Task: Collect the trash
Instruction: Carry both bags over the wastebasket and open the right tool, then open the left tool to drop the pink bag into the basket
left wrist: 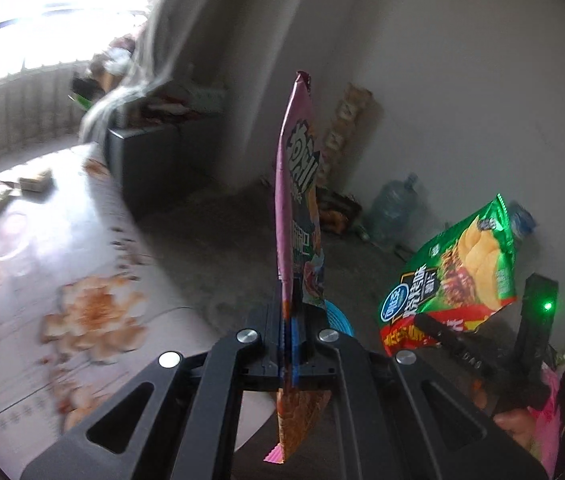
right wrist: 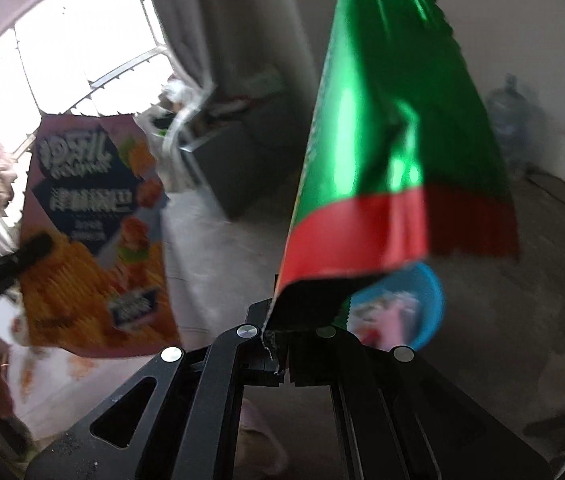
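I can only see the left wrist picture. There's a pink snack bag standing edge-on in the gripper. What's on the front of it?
Observer: From the right wrist view the pink bag shows its face: dark blue label panels with white writing over orange ridged snacks.
Operator: What does the green bag look like from the other camera?
Observer: The green bag shows plain shiny green foil with a red band below, no picture. The right gripper is shut on its bottom edge.
Operator: What's in the blue bin?
Observer: The blue bin sits on the floor past the green bag, and there is something pink and white inside, too blurred to name.
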{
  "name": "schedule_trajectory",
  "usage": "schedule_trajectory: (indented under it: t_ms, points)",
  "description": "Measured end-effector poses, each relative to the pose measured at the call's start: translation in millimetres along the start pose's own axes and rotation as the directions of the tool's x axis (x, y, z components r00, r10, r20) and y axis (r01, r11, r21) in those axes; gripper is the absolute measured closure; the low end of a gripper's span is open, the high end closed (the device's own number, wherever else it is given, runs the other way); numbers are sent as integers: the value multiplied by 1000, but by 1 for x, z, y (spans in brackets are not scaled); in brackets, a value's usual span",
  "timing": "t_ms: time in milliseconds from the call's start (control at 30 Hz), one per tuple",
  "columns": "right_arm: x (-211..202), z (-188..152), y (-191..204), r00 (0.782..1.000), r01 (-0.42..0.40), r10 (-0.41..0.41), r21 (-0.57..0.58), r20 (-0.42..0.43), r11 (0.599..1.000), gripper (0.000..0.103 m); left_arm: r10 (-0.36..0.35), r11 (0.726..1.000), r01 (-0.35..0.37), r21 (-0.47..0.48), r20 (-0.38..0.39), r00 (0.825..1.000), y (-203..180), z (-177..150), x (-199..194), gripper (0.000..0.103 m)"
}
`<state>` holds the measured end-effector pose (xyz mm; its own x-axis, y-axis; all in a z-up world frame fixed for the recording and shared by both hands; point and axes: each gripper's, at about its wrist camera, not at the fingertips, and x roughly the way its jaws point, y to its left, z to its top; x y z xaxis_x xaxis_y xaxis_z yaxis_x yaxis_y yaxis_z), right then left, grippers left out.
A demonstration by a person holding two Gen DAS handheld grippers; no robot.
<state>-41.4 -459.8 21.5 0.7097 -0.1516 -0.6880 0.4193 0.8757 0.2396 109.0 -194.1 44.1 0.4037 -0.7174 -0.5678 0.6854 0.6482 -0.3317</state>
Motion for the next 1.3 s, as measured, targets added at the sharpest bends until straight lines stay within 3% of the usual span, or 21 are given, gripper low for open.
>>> schedule_trajectory:
  t_ms: [200, 333, 533, 600, 667, 733, 800, 933, 967, 1100, 1233, 1300]
  points:
    - [61, -20, -17, 982, 150, -157, -70, -105, 986, 103, -9, 1000, 9, -2, -66, 998, -5, -3, 50, 101]
    - [116, -33, -16, 947, 250, -279, -179, -161, 951, 103, 8, 1000, -8, -10, -81, 997, 1, -3, 64, 101]
    - [215, -70, -14, 830, 418, -521, -398, -197, 817, 102, 36, 998, -41, -45, -101, 994, 17, 0, 75, 101]
    - [249, -91, -15, 783, 442, -583, -463, -220, 768, 91, 39, 998, -45, -50, -111, 993, 19, -1, 78, 101]
    - [273, -110, -17, 753, 413, -592, -494, -287, 765, 66, 40, 998, -47, -50, -127, 991, 20, -3, 84, 101]
    - [283, -124, -10, 752, 393, -575, -479, -324, 785, 58, 35, 998, -43, -52, -142, 989, 17, -3, 89, 101]
    - [289, -118, -21, 754, 389, -560, -454, -343, 802, 55, 28, 998, -35, -48, -151, 988, 13, -3, 94, 101]
    - [264, -109, -45, 824, 353, -473, -371, -310, 859, 48, 8, 999, -13, -29, -168, 986, -2, -2, 107, 101]
    - [252, -108, -47, 847, 339, -439, -332, -300, 880, 48, 0, 1000, -5, -28, -173, 985, -6, -2, 110, 101]
    - [230, -85, -63, 903, 289, -318, -141, -288, 947, 42, -35, 999, 30, -27, -199, 979, -22, -1, 127, 101]
    - [206, -88, -95, 914, 277, -253, 30, -315, 961, 42, -97, 994, 80, -76, -259, 961, -38, -4, 160, 101]
    - [196, -93, -106, 913, 285, -247, 77, -324, 955, 42, -91, 996, 80, -50, -288, 953, -52, -7, 185, 101]
